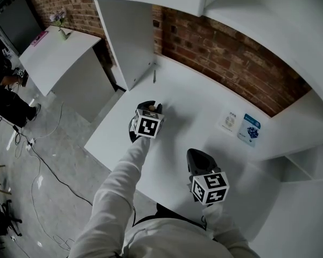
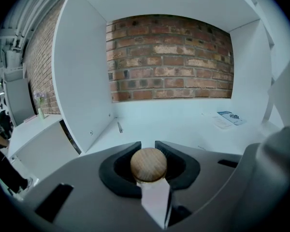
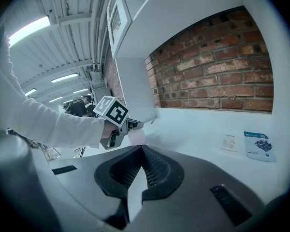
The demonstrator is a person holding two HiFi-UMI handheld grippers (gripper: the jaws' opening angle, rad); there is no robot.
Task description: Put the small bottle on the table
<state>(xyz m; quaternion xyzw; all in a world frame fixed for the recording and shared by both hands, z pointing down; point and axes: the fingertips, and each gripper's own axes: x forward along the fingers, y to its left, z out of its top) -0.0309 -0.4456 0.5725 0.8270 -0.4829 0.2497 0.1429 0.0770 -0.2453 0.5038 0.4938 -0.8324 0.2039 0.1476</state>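
Pinched bottle [image 2: 150, 170] in left gripper [image 2: 148, 145] just below wooden stopper [image 2: 148, 161], low over counter [image 1: 204, 106] (base contact not discernible). Held right gripper [image 3: 141, 148] pressed together, empty, apart from bottle. Judged best next: lowered straight, held upright, opened only after seating base flat.

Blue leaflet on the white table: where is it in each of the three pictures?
Head view: blue leaflet right of centre, below the brick wall.
Left gripper view: blue leaflet at the right, about mid-height.
Right gripper view: blue leaflet lower right.
Shared landmark: the brick wall behind it.
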